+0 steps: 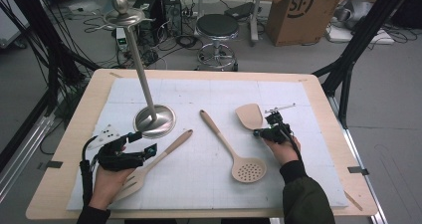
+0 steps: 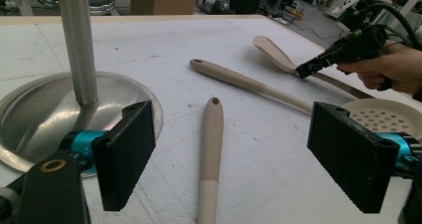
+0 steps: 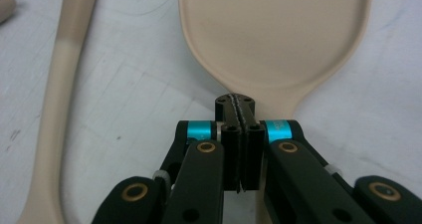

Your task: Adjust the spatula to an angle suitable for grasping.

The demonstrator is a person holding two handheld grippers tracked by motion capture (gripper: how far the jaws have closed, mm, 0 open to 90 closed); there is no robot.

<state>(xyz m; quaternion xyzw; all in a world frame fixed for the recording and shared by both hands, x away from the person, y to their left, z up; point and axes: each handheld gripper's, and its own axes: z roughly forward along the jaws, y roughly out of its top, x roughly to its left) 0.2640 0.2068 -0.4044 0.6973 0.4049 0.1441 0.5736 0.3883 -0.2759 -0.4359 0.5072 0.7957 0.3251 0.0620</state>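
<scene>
While the left gripper hangs open over a spatula handle on the white mat, the right gripper pinches the turner; stool and box stand behind the table.

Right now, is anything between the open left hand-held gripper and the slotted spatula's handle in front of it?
Nothing visible. The left hand-held gripper is open with the slotted spatula handle lying between its jaws on the white mat. The metal stand sits off to one side, clear of that path.
</scene>
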